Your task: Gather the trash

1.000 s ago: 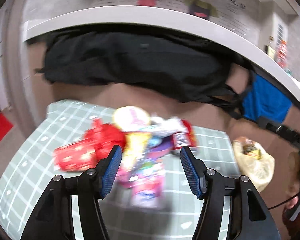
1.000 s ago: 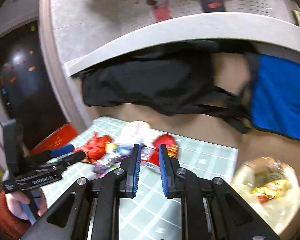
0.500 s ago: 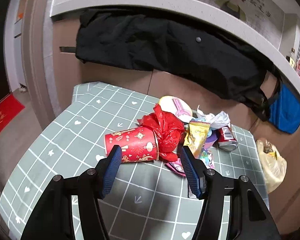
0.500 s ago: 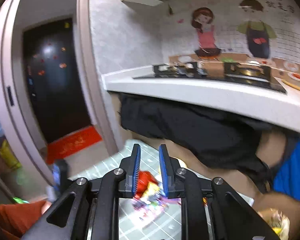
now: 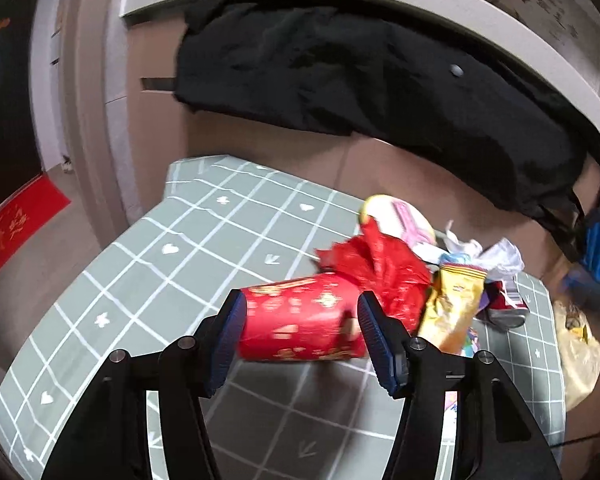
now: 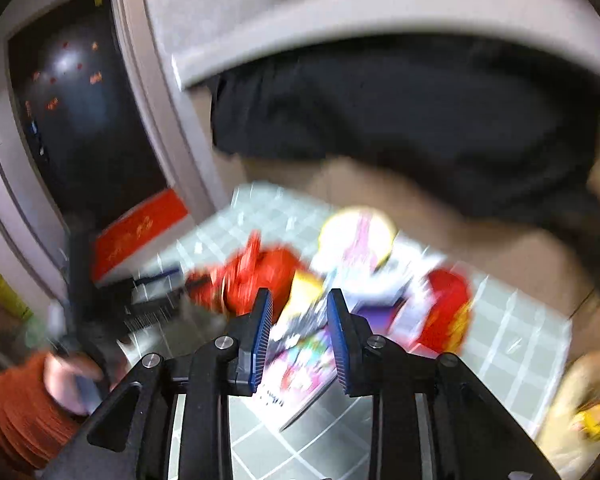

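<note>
A pile of trash lies on a green checked table [image 5: 148, 280]. A red paper cup [image 5: 300, 320] lies on its side between the fingers of my open left gripper [image 5: 302, 338]; whether the pads touch it I cannot tell. Beside it are a crumpled red plastic bag [image 5: 384, 264], a yellow snack packet [image 5: 452, 308], a round yellow lid [image 5: 396, 212], white tissue [image 5: 496, 252] and a red can [image 5: 508, 308]. The right wrist view is blurred. My right gripper [image 6: 299, 334] is a little open and empty above colourful wrappers [image 6: 304, 364], with the red bag [image 6: 260, 280] to its left.
A yellowish plastic bag [image 5: 580, 352] with rubbish hangs off the table's right edge; it also shows in the right wrist view [image 6: 580, 412]. Black cloth [image 5: 380, 80] hangs from a white counter behind. The left gripper and the hand holding it [image 6: 80, 376] show at lower left.
My left gripper has moved forward until the red cup sits between its fingers. My right gripper has swung back down toward the pile and opened slightly.
</note>
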`<state>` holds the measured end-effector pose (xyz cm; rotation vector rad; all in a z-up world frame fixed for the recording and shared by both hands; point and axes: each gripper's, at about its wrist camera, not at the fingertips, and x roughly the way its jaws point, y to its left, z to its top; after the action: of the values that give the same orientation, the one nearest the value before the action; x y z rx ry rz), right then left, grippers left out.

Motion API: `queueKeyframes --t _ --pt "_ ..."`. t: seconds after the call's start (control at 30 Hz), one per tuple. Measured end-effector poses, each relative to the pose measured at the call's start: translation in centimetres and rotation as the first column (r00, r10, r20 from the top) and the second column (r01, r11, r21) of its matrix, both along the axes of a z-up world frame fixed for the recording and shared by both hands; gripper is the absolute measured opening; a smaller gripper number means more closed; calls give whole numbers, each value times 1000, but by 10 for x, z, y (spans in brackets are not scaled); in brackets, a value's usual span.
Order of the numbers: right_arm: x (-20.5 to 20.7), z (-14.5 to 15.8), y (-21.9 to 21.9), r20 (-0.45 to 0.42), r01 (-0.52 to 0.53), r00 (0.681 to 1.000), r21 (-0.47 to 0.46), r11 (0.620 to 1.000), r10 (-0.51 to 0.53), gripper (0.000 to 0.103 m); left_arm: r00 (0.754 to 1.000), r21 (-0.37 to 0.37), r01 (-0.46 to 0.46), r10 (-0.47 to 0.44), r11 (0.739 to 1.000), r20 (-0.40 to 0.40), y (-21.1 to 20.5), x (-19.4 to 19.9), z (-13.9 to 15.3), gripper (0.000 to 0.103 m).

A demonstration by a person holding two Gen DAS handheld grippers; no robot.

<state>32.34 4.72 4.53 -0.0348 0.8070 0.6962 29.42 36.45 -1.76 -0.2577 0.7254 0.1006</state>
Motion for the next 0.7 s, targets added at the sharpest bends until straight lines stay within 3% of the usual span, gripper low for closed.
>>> queueKeyframes --t 0.07,0.17,0.27,0.33,0.5,0.63,0.7 --pt "1 -19 20 -7 -41 999 -26 999 41 27 1000 -7 -27 27 1000 0 13 -10 3 58" --pt "0 -28 50 -36 -134 990 10 991 135 27 998 -25 -64 64 998 16 33 -35 10 58" --pt "6 -39 85 -145 -265 952 59 962 271 27 995 -34 -95 95 995 17 50 -57 13 58" --pt "9 -51 101 -192 -260 945 43 965 263 27 993 -42 -118 119 992 11 60 -71 13 58" --pt "29 -78 122 -215 -144 967 -11 989 138 27 992 -70 -127 127 989 -3 71 -92 10 58" --pt "40 -87 132 -277 -182 942 53 982 190 9 996 -105 -94 94 990 -4 67 -96 6 58" --pt "30 -78 124 -263 -206 939 80 975 220 6 997 -118 -81 81 990 2 62 -97 6 58"
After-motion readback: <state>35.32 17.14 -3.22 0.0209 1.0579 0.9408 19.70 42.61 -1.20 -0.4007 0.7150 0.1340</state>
